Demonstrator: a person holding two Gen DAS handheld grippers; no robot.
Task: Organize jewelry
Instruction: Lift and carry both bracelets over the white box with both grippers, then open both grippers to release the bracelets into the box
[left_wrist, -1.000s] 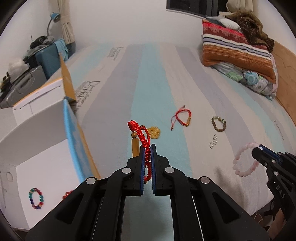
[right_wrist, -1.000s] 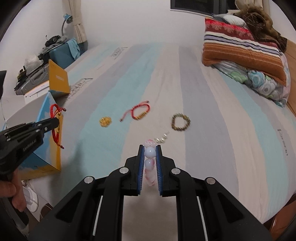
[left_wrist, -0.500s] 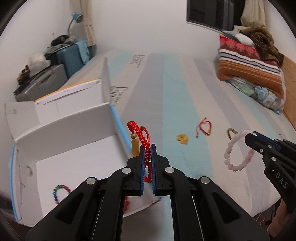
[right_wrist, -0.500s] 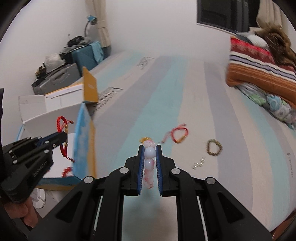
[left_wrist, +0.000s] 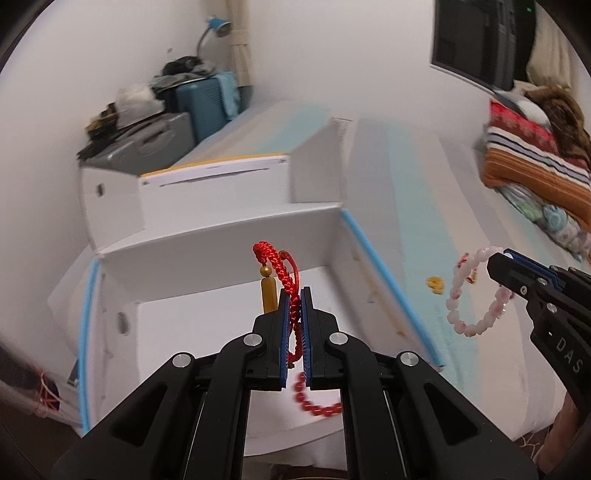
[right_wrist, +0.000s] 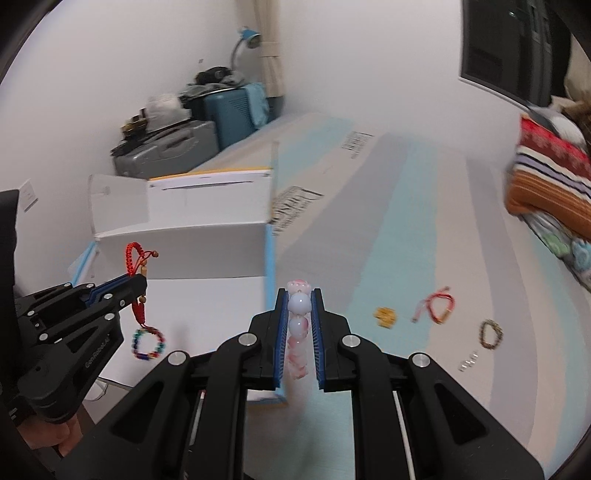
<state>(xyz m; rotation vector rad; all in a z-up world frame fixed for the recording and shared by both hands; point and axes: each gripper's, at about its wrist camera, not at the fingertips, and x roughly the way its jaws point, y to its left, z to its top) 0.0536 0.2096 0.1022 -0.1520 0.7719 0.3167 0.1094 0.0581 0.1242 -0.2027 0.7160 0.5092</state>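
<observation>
My left gripper (left_wrist: 294, 295) is shut on a red braided cord bracelet (left_wrist: 280, 266) with a gold bead, held above the open white box (left_wrist: 207, 317). A red bead bracelet (left_wrist: 314, 402) lies in the box; a rainbow bead bracelet (right_wrist: 148, 344) shows there in the right wrist view. My right gripper (right_wrist: 299, 295) is shut on a pink bead bracelet (right_wrist: 298, 325), held over the bed at the box's right wall. In the left wrist view that bracelet (left_wrist: 469, 295) hangs from the right gripper (left_wrist: 498, 262). The left gripper (right_wrist: 138, 280) shows at the left of the right wrist view.
On the striped bed cover (right_wrist: 406, 229) lie a gold piece (right_wrist: 385, 316), a red cord bracelet (right_wrist: 437, 308), a dark bead bracelet (right_wrist: 491, 334) and small silver beads (right_wrist: 468, 362). Folded blankets (right_wrist: 550, 184) sit at the right. Suitcases (right_wrist: 207, 122) stand behind the box.
Both grippers have swung left with their bracelets. The left one now hangs over the inside of the box; the right one has come close to the box's right wall.
</observation>
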